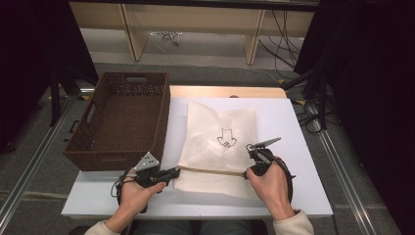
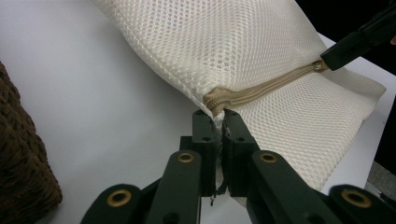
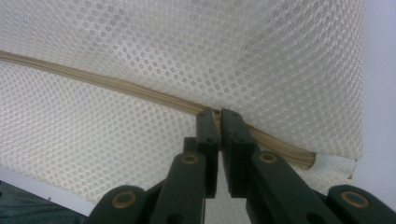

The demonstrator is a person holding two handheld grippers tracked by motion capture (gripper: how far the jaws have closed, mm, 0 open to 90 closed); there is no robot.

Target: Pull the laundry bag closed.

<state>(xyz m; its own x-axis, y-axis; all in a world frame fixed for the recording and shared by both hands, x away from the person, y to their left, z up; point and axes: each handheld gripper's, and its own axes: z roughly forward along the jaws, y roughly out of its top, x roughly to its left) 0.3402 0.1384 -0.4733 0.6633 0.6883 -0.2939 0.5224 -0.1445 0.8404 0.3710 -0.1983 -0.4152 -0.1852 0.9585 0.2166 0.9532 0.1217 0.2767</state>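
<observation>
A cream mesh bag (image 1: pixel 218 128) with a small black drawing lies flat on the white table (image 1: pixel 293 127). A tan zipper (image 1: pixel 210 171) runs across its near part. My left gripper (image 1: pixel 177 171) is shut on the bag's mesh edge at the zipper's left end (image 2: pixel 218 114). My right gripper (image 1: pixel 246 172) is shut on the zipper near its right end, its jaws pinched over the tan tape (image 3: pixel 219 114). In the left gripper view the zipper (image 2: pixel 266 86) is stretched taut towards the right gripper (image 2: pixel 327 63). The bag's mesh (image 3: pixel 187 46) bulges above the zipper (image 3: pixel 116 86).
A dark brown woven basket (image 1: pixel 115 159) stands at the table's left, close beside my left hand, and its corner (image 2: pixel 23 172) is near the left jaws. Bare white table lies to the right of the bag. Cables and table legs lie on the floor beyond the far edge.
</observation>
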